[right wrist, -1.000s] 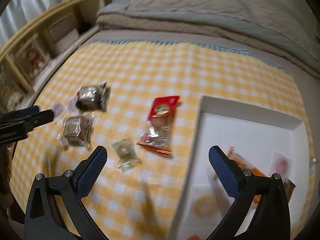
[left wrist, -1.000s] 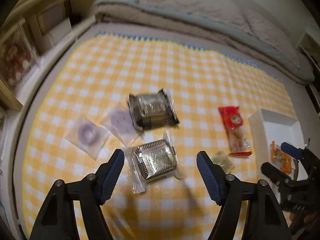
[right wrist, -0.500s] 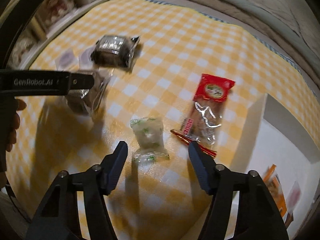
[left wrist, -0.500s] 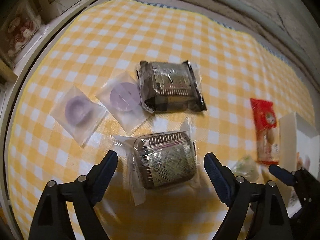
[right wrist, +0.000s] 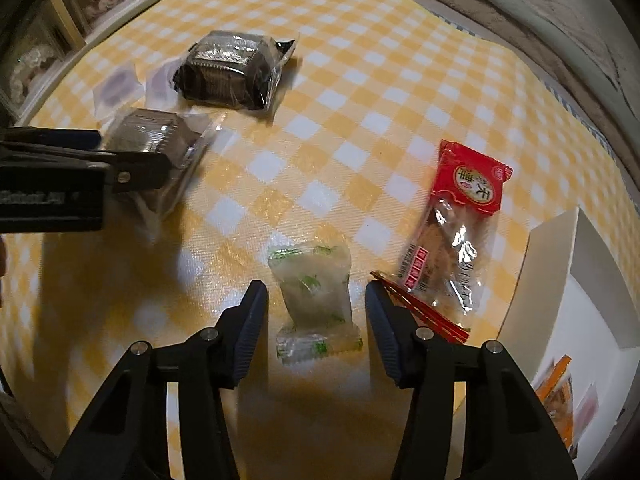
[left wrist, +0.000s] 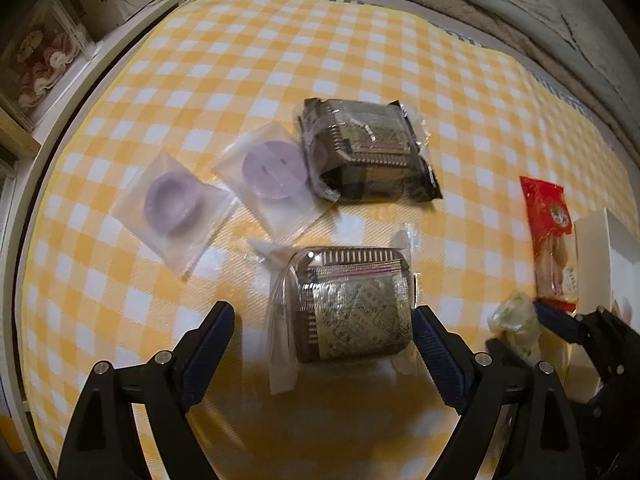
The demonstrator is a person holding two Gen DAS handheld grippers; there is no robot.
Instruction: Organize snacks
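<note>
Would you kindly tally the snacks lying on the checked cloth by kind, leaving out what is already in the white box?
Dark cake packs: 2
Purple sweets in clear wrappers: 2
Red snack pack: 1
Green-and-clear candy: 1
Total: 6

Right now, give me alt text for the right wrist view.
The open right gripper straddles a small green-and-clear candy packet on a yellow checked cloth. A red snack pack lies just right, beside a white box.
</note>
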